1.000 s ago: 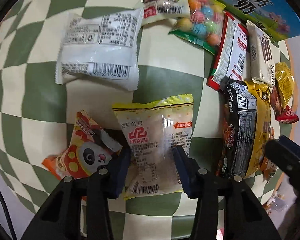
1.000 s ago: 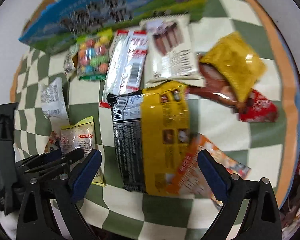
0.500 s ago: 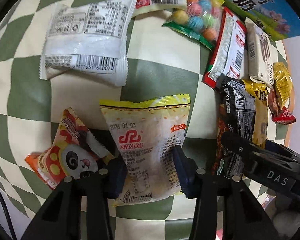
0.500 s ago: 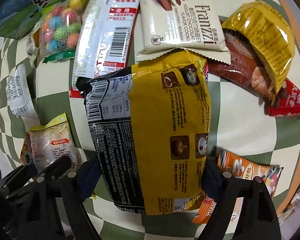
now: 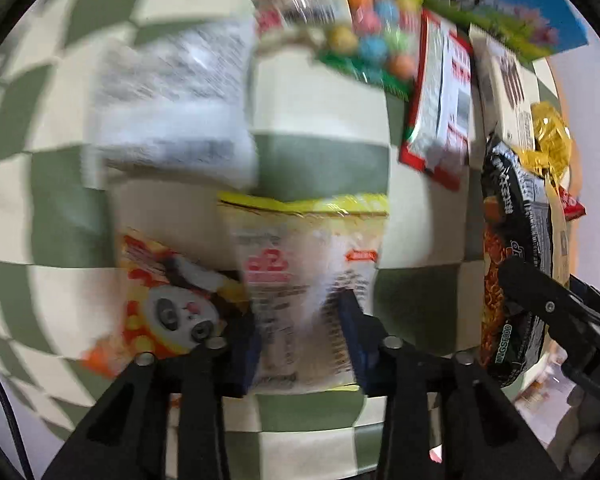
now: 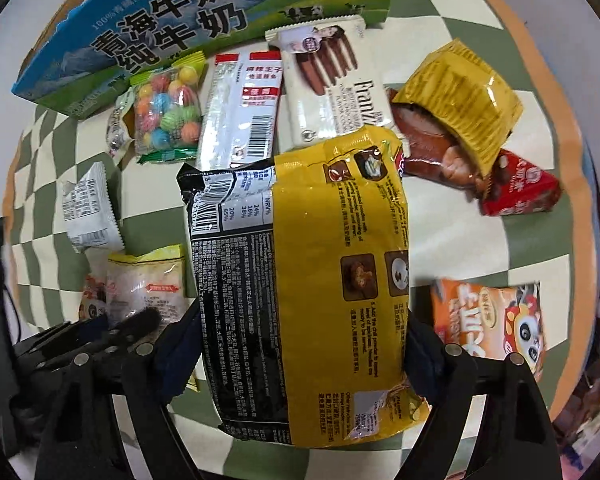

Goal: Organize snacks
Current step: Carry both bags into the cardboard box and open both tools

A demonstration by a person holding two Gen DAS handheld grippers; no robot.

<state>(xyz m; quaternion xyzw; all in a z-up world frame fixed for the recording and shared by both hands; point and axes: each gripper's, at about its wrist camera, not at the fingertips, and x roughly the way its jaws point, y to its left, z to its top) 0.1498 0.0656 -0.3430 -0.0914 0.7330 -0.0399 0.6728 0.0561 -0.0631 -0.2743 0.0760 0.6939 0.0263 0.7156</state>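
Note:
My left gripper (image 5: 300, 320) points down at a pale snack bag with a yellow top (image 5: 304, 248). Its blue pads press the bag's lower half from both sides, and the jaws are opening slightly. This view is motion-blurred. My right gripper (image 6: 300, 340) is shut on a large yellow and black noodle packet (image 6: 300, 248), one pad on each long side. The packet hangs close to the camera, above the checked cloth (image 6: 460, 240). In the right wrist view the left gripper (image 6: 100, 332) shows at lower left over the pale bag (image 6: 144, 280).
Around lie a panda packet (image 5: 168, 300), a white packet (image 6: 88, 208), a candy bag (image 6: 166, 108), a red-and-white packet (image 6: 240, 108), a cookie pack (image 6: 332, 84), a gold bag (image 6: 464, 96), a red packet (image 6: 520, 188) and an orange packet (image 6: 492, 320). A milk box (image 6: 172, 28) stands behind.
The right gripper came down over the noodle packet, closed on it and raised it off the orange packet. The left gripper tightened on the pale bag, and its view has turned blurry.

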